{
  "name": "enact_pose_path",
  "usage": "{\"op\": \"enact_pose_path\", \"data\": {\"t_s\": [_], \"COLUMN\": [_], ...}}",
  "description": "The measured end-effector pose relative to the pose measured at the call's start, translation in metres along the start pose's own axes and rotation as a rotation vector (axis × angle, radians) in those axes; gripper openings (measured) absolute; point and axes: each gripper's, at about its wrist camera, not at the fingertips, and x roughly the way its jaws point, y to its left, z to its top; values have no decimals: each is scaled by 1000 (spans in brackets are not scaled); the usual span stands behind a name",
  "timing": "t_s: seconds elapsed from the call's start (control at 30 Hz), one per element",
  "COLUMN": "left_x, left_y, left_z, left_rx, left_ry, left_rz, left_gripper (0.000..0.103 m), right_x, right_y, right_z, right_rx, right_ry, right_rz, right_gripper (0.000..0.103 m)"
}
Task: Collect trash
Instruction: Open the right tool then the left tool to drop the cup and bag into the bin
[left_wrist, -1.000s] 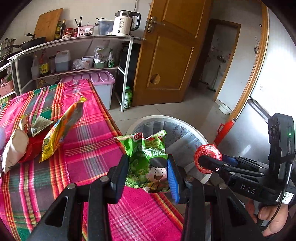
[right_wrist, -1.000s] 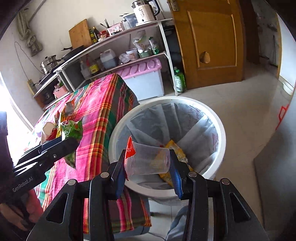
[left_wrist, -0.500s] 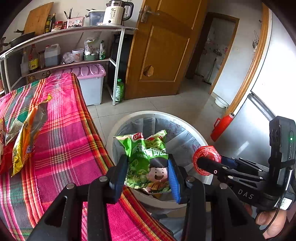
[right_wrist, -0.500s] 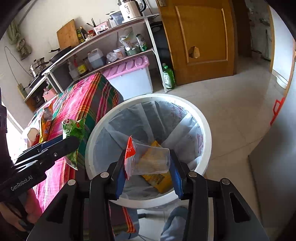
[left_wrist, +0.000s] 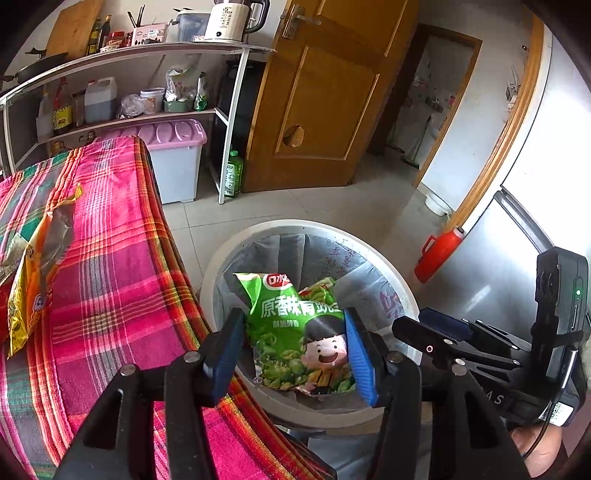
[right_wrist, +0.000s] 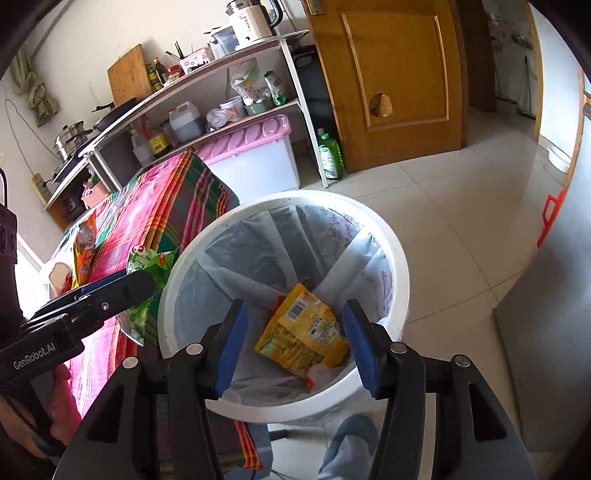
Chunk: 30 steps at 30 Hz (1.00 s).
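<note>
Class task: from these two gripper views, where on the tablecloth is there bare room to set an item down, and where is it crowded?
Bare: the tablecloth between the yellow wrapper and the edge beside the bin. Crowded: the table's far left side, where wrappers lie together.

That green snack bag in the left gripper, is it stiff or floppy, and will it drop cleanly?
Probably floppy: the green bag is creased and bulges between the fingers. Likely light, as a side pinch alone holds it. Released above the bin, it may flutter rather than fall straight.
</note>
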Motion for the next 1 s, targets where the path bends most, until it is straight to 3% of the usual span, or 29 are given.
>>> {"op": "enact_pose_path", "data": {"t_s": [0.53, 1.0], "left_x": [-10, -57], "left_y": [11, 21], "left_z": [1, -13], "left_rx": [-28, -15], "left_ry": [-26, -126], "left_rz": [3, 51], "left_gripper": [60, 60], "right_x": [-21, -38], "right_y": [-9, 18], "right_z": [2, -1], "right_rx": [19, -40], "right_ry": [-72, -123], "right_rz": [21, 79], "right_gripper": [54, 54]}}
